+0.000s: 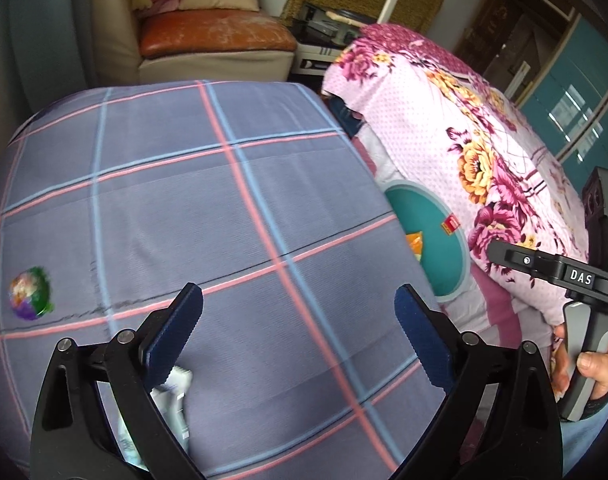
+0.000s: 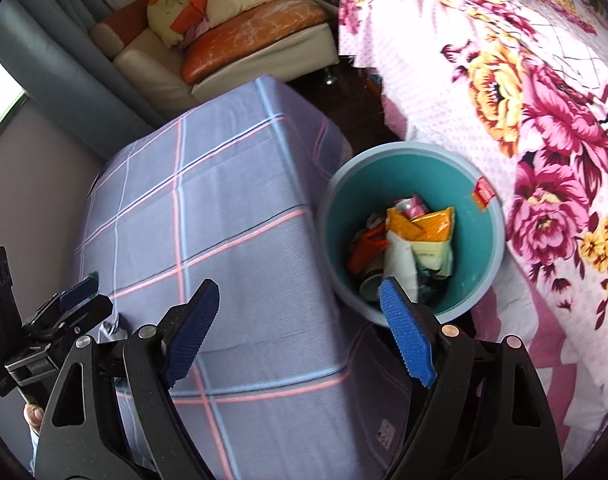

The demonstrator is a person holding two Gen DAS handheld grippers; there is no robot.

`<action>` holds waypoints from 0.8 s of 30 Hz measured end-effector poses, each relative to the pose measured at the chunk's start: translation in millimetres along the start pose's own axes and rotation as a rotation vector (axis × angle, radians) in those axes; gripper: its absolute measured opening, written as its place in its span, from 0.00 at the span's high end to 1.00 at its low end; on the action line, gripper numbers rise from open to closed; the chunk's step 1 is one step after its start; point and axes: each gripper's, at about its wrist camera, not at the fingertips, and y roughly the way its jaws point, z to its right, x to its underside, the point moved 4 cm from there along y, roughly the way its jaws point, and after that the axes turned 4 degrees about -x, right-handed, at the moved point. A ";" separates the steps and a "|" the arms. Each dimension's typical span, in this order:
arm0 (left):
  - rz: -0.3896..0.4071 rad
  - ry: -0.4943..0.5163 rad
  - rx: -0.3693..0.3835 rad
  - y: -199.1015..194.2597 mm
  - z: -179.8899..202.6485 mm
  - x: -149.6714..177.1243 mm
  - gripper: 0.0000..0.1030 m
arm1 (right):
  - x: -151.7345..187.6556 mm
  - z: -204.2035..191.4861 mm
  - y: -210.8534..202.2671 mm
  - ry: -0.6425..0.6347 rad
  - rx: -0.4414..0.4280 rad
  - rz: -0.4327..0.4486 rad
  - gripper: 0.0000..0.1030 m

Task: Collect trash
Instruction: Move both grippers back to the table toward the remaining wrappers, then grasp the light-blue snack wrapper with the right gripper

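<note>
The tablecloth (image 2: pixel 223 208) is grey-lilac with a check of pink and pale blue lines. Just beside it the bucket (image 2: pixel 492 236) is teal inside with a pale blue rim, holding orange, yellow, white and pink wrappers (image 2: pixel 416 236). Beyond the bucket, the quilt (image 2: pixel 524 100) is pink-dotted white with magenta and yellow flowers.

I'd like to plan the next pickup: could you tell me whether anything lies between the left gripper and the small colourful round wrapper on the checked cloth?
Nothing visible: only bare checked cloth separates the open left gripper from the colourful round wrapper.
</note>
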 end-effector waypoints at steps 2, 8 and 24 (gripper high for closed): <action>0.009 -0.020 -0.013 -10.9 -19.0 7.8 0.06 | 7.5 -17.1 3.5 -0.019 -0.012 -0.016 0.22; 0.032 -0.078 -0.074 -40.9 -79.2 34.5 0.05 | 33.3 -84.7 22.6 -0.122 -0.039 -0.089 0.21; 0.036 -0.278 -0.156 -73.5 -210.6 109.9 0.05 | 98.5 -217.9 83.7 -0.320 -0.066 -0.287 0.21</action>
